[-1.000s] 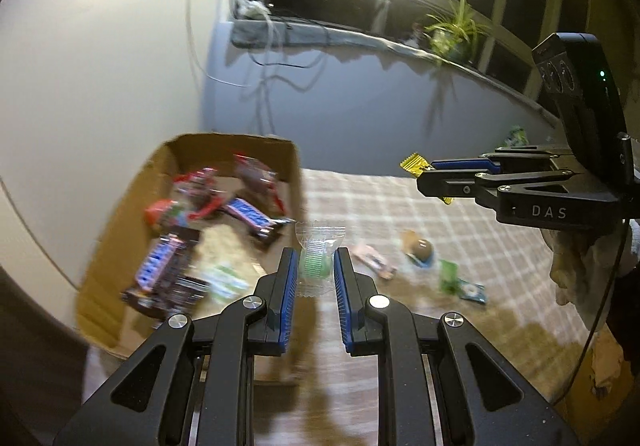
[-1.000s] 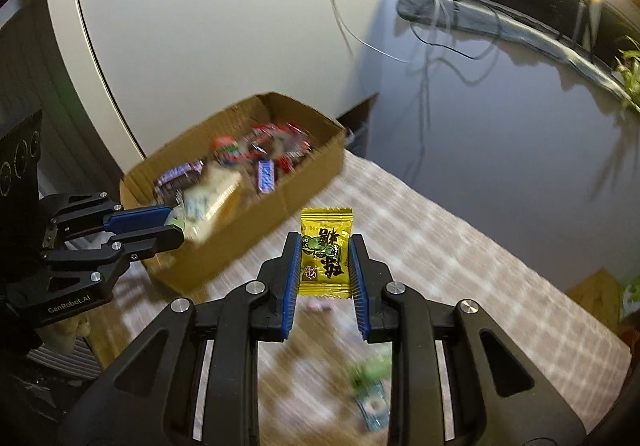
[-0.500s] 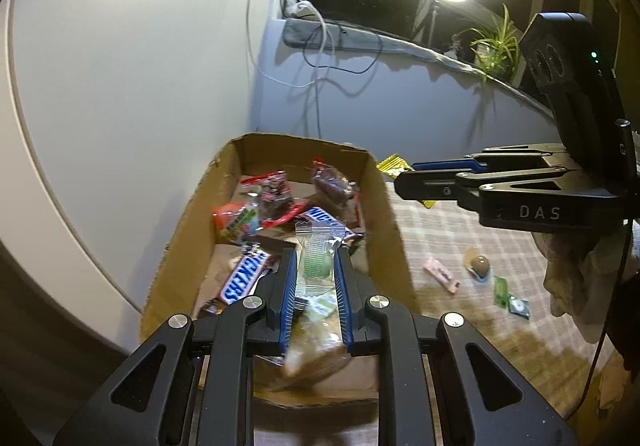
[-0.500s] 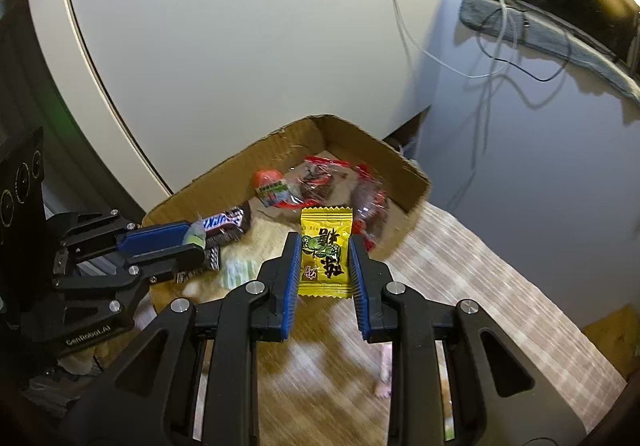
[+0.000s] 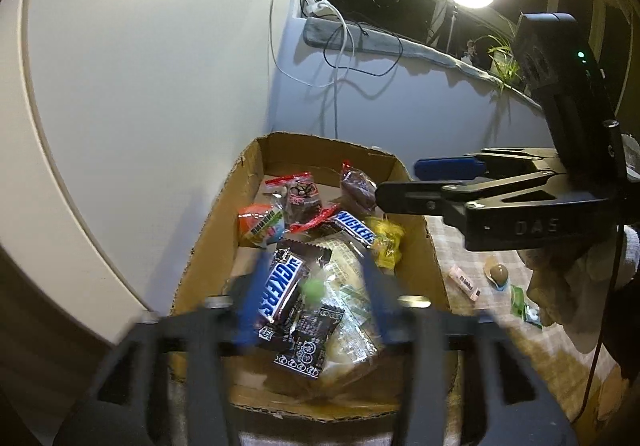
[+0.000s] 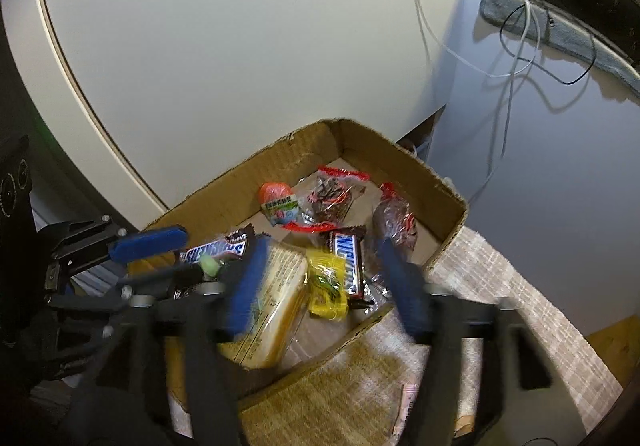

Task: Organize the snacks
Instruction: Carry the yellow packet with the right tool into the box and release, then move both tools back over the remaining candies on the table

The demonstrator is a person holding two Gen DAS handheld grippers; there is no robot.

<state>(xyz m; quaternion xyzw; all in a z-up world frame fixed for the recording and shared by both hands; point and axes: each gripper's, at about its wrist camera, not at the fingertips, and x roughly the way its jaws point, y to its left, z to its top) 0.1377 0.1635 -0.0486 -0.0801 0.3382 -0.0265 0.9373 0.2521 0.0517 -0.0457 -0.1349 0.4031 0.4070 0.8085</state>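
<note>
A cardboard box holds several snacks: Snickers bars, red packets and a pale cracker pack. My left gripper is open over the box, blurred by motion; a green candy in clear wrap is loose between its fingers, above the pile. My right gripper is open over the box; the yellow packet lies loose in the box beside a Snickers bar. The yellow packet also shows in the left wrist view.
On the checked tablecloth right of the box lie a pink candy, a brown ball candy and a green packet. A white wall stands behind the box. Cables hang from a window ledge.
Both grippers moved over the box and opened. The green candy left the left gripper's grip; the yellow packet dropped from the right gripper into the box.
</note>
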